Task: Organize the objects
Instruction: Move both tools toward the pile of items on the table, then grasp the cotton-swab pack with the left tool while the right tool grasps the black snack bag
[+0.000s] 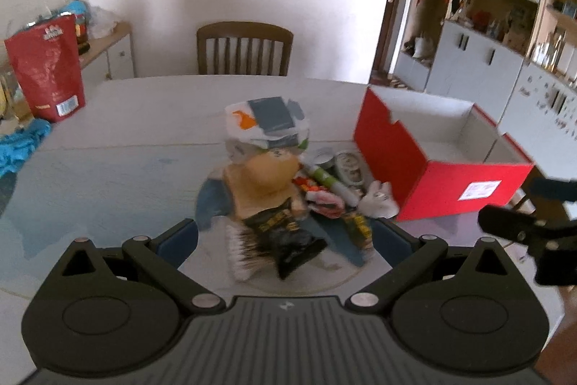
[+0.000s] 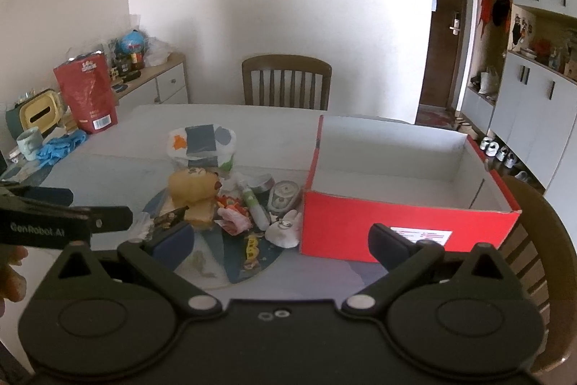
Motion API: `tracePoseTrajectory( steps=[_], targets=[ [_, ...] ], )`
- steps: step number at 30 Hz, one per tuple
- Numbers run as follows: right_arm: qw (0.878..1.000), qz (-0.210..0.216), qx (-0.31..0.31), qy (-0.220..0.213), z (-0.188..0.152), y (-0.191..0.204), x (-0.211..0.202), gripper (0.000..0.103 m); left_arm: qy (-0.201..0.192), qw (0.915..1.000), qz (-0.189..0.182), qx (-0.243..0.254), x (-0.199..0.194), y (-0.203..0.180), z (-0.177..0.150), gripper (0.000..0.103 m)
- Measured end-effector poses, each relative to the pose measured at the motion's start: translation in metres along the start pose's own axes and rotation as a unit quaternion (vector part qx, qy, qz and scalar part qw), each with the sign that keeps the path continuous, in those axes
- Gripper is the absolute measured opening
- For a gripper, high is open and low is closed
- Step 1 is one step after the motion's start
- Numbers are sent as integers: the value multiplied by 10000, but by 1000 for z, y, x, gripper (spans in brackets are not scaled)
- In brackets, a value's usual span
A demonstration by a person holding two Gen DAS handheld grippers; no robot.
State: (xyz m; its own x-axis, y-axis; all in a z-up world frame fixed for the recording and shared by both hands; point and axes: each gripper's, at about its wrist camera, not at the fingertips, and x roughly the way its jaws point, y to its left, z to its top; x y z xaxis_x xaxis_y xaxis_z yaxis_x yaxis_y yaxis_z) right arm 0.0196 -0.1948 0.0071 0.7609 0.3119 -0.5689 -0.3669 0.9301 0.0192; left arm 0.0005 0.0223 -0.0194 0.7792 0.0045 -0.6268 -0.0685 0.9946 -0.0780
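Pile of objects (image 1: 285, 190) just ahead of left fingers (image 1: 178, 240), both grippers' fingers spread wide, empty

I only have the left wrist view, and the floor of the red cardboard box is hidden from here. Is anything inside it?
Observer: The right wrist view looks down into the red cardboard box. The part of its white floor that shows is bare, but the strip behind the near wall is hidden.
Operator: I see only the edge of the right gripper. Is it open?
Observer: Yes, its jaws stand wide with nothing between the fingers.
Operator: What is out past the crumpled blue gloves on the left?
Observer: A pale green mug stands just beside them, near the table's edge.
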Motion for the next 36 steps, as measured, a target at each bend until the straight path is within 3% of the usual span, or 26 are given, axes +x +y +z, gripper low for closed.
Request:
tracePoseTrajectory(
  steps=[5,13,22,32,36],
  targets=[
    [9999,41,-80,136,1,15,17,102,-11,9996,257,142,14,13,-7,103],
    [9987,160,-66,476,5,43,52,96,227,9980,100,583,51,35,-18,103],
    [9963,237,-80,818,8,82,90,89,479,9917,-251,1165,90,47,-30,103],
    [9915,321,-49,1257,11,117,132,73,563,9847,-679,1503,116,52,-32,103],
    [9892,334,-184,1418,10,128,145,66,587,9819,-866,1578,120,54,-31,98]
  ],
)
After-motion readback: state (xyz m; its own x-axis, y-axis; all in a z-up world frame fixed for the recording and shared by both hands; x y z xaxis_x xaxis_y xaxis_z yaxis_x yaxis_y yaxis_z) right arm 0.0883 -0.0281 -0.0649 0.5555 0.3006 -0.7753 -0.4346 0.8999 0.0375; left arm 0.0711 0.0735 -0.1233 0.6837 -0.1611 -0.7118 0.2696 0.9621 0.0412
